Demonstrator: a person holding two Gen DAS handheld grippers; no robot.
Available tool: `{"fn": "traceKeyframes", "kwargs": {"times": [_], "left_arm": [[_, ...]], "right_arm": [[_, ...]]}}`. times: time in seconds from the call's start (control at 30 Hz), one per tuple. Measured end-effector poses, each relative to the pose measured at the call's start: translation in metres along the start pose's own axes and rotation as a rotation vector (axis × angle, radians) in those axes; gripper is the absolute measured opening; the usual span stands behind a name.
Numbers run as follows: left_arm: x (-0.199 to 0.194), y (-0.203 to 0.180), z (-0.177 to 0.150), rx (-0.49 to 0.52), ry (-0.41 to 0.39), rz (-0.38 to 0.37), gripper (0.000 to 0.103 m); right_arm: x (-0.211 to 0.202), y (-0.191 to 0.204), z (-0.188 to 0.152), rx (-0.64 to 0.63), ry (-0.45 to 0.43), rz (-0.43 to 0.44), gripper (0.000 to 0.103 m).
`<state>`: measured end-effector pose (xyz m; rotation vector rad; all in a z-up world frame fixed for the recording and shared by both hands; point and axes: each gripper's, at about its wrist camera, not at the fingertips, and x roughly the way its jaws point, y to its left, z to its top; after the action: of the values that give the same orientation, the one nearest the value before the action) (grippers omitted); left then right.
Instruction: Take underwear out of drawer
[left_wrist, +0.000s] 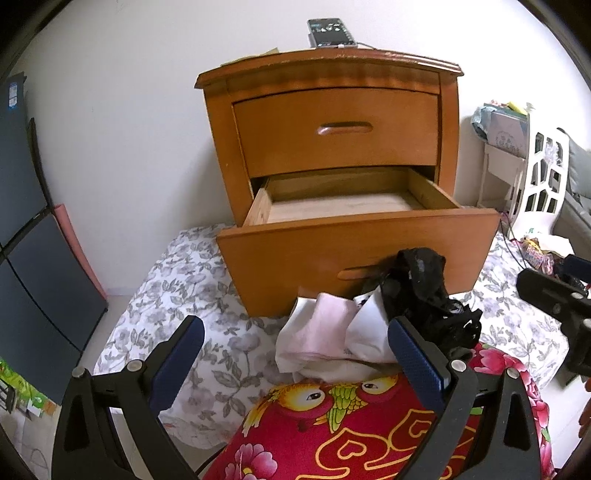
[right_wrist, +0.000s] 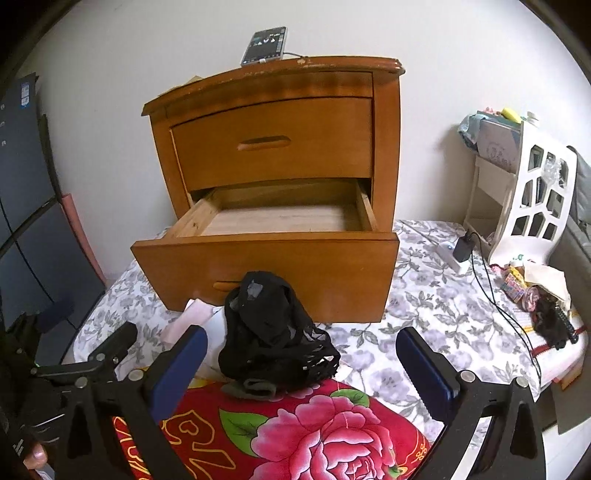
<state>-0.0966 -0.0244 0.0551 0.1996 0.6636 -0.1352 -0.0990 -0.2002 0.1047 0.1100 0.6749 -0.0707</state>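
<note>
The wooden nightstand's lower drawer (left_wrist: 354, 206) (right_wrist: 280, 221) is pulled out, and its bare wood bottom is all that shows inside. In front of it, black lace underwear (left_wrist: 417, 291) (right_wrist: 269, 325) is heaped beside pale pink and white garments (left_wrist: 325, 339) (right_wrist: 192, 317) on a red floral cushion (left_wrist: 354, 435) (right_wrist: 314, 432). My left gripper (left_wrist: 295, 354) is open just in front of the pale garments, holding nothing. My right gripper (right_wrist: 301, 362) is open with its fingers either side of the black heap, not touching it.
A phone (left_wrist: 330, 33) (right_wrist: 264, 46) lies on the nightstand top; the upper drawer (left_wrist: 338, 129) is closed. The nightstand stands on a grey floral bedspread (right_wrist: 436, 295). A charger and cable (right_wrist: 463, 249), a white rack (right_wrist: 532, 199) and clutter sit at right. Dark panels (left_wrist: 33, 258) line the left.
</note>
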Motion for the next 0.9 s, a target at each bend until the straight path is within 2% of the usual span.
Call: {"fn": "traceKeyframes", "kwargs": {"times": [0.1,0.33,0.9], "left_arm": [[0.002,0.000,-0.001,0.006,0.014,0.048,0.100],[0.003,0.002,-0.002,0.006,0.015,0.048,0.100],[0.005,0.002,-0.004,0.000,0.029,0.049,0.100]], "right_arm": [[0.001,-0.002,-0.001,0.004,0.003,-0.012,0.103],[0.011,-0.006,-0.006,0.006,0.036,-0.028,0.103],[0.014,-0.009,-0.010,0.003,0.052,-0.035,0.103]]}}
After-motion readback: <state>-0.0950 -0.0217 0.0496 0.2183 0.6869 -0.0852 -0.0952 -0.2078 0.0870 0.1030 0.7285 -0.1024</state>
